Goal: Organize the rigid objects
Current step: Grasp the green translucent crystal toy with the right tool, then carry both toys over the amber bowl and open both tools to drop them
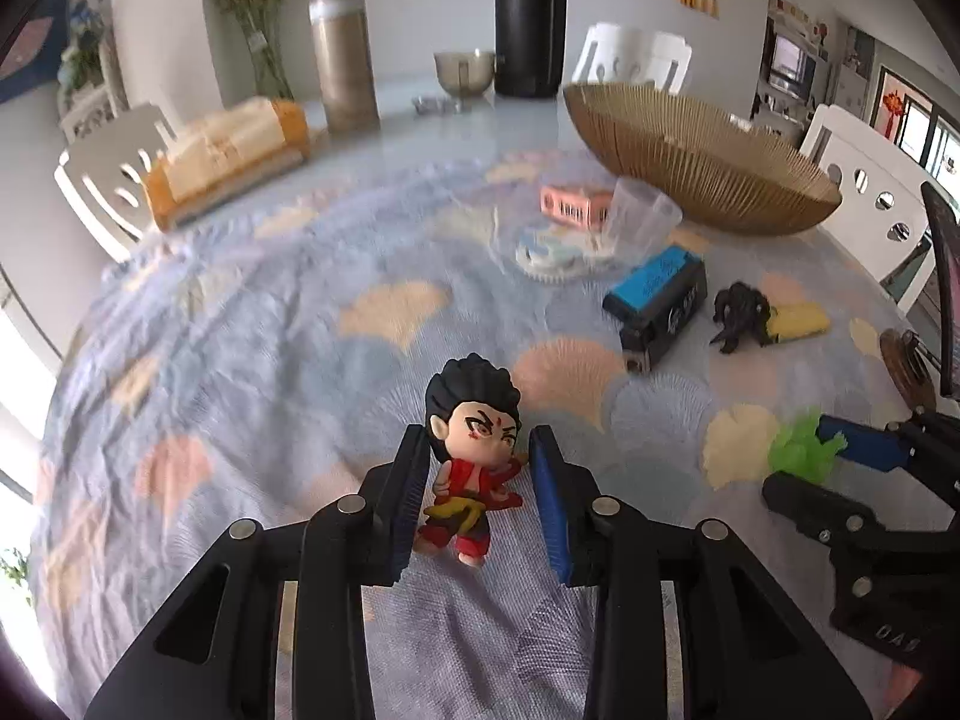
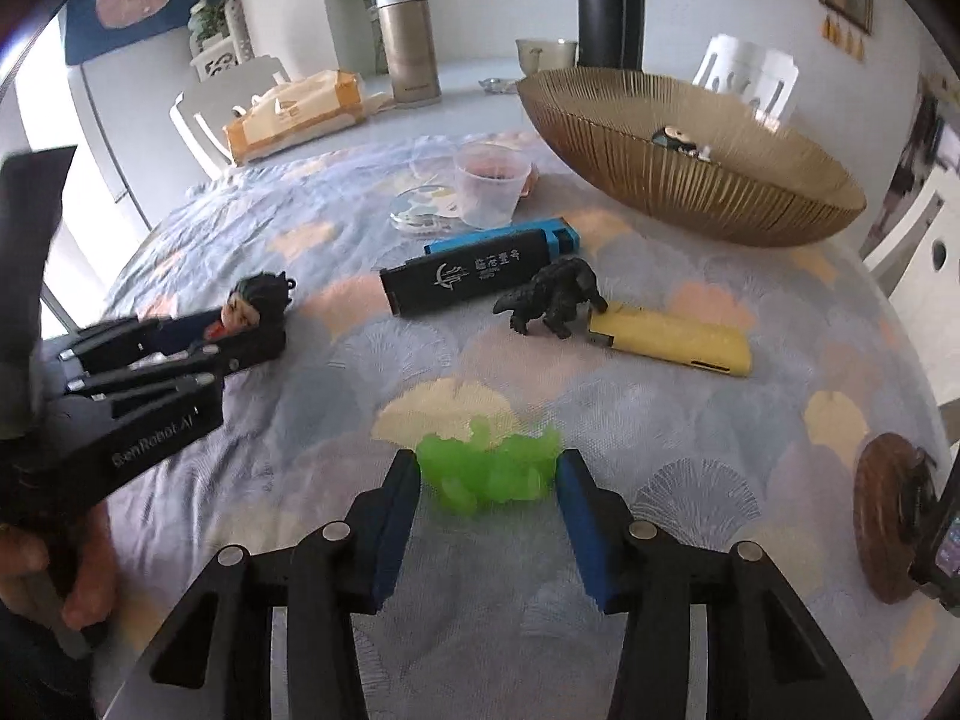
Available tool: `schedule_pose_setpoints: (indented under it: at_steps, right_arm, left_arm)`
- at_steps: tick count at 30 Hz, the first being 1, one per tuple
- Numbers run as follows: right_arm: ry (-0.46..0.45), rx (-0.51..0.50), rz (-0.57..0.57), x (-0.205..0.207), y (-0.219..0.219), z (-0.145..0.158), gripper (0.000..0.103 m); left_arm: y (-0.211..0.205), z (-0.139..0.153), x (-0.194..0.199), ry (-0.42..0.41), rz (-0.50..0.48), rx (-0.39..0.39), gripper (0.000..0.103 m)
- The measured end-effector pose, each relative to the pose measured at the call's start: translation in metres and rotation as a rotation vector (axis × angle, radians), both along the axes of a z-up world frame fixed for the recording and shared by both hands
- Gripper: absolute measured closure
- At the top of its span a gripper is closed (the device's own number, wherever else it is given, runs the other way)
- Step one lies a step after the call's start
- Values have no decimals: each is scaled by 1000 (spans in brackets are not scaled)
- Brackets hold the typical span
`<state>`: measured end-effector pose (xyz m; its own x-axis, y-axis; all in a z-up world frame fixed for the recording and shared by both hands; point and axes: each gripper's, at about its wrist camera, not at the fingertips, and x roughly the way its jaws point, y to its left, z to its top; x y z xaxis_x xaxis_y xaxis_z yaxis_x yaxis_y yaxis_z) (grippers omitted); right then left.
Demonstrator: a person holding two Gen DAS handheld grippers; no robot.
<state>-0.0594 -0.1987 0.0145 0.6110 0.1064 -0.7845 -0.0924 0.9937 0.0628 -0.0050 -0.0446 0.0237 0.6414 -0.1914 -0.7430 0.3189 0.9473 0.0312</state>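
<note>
A small red-robed figurine with black hair (image 1: 471, 468) lies on the tablecloth between the fingers of my left gripper (image 1: 477, 456), which is open around it with small gaps. It also shows in the right wrist view (image 2: 252, 306). A translucent green toy (image 2: 489, 468) sits between the fingers of my right gripper (image 2: 489, 477), also open around it. In the left wrist view the green toy (image 1: 801, 450) and right gripper (image 1: 810, 468) are at the right. A gold wire bowl (image 2: 690, 174) at the back right holds one small figure (image 2: 678, 141).
On the patterned cloth lie a black-and-blue box (image 2: 480, 273), a black dinosaur toy (image 2: 555, 297), a yellow case (image 2: 678, 339), a clear plastic cup (image 2: 489, 183), a round clear lid (image 2: 420, 207) and a pink box (image 1: 576, 204). A brown disc (image 2: 888, 510) lies right. Thermos, tissue box and chairs behind.
</note>
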Motion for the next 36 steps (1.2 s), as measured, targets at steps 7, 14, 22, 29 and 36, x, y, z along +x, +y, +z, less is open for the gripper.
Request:
schedule_pose_setpoints:
  at_steps: [7,14,22,29,36]
  right_arm:
    - [-57,9,33,-11,4,31,57]
    - [-244,21,-10,-9,-22,116,57]
    - [-366,76,-304,25,-77,166,57]
    - [-282,75,-493,54,-119,137,57]
    - [-214,46,-527,73,-132,113,57]
  left_arm:
    - [3,14,0,1,-1,-26,72]
    - [-16,126,-7,-181,-105,-140,72]
    - [-79,176,37,-264,-200,-239,72]
    - [-137,127,85,-143,-236,-215,72]
    - [-160,97,101,-83,-250,-197,72]
